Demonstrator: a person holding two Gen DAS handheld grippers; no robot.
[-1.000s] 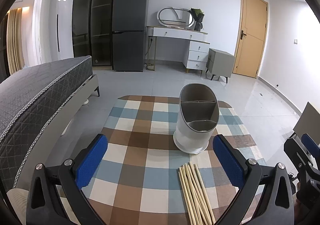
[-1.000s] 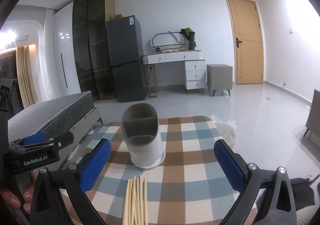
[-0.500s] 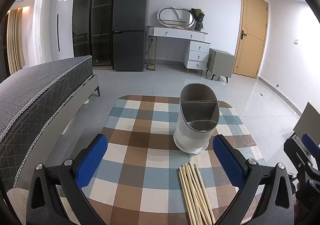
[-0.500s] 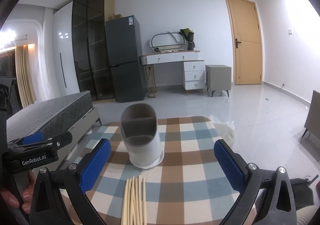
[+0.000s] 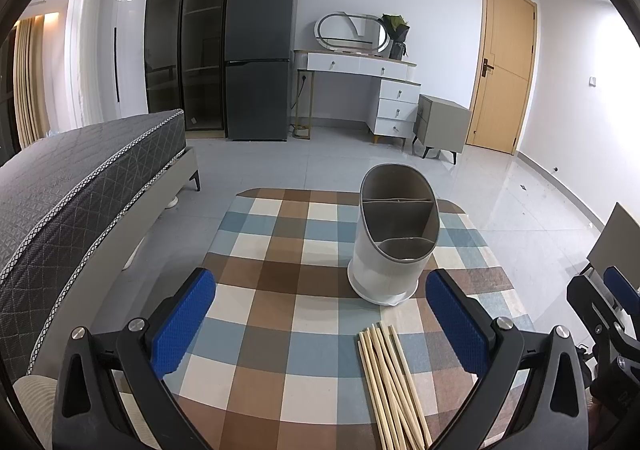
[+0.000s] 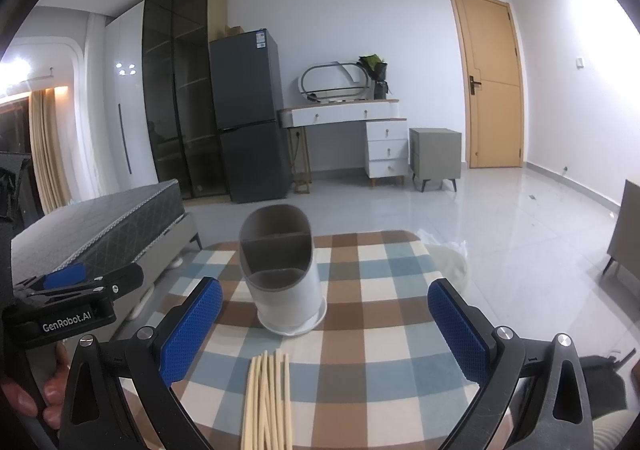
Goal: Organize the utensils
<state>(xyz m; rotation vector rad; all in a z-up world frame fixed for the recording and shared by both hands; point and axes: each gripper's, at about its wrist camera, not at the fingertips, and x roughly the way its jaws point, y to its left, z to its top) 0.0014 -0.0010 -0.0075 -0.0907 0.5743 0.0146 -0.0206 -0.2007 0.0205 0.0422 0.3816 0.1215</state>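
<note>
Nothing's shifting since 1 s ago: both grippers, left (image 5: pixel 320 324) & right (image 6: pixel 325 324), are hanging spread, empty. Chopsticks (image 6: pixel 266 402) at tablecloth's (image 5: pixel 276 250) near edge are probably scattering if I'm pinching off-centre, or I'm tipping the holder (image 5: pixel 394 238).

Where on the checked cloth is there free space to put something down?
The checked cloth is bare on its left half, between the utensil holder and the bed, and behind the holder up to the far edge. It is crowded at the near right, where the chopsticks lie close before the holder.
</note>
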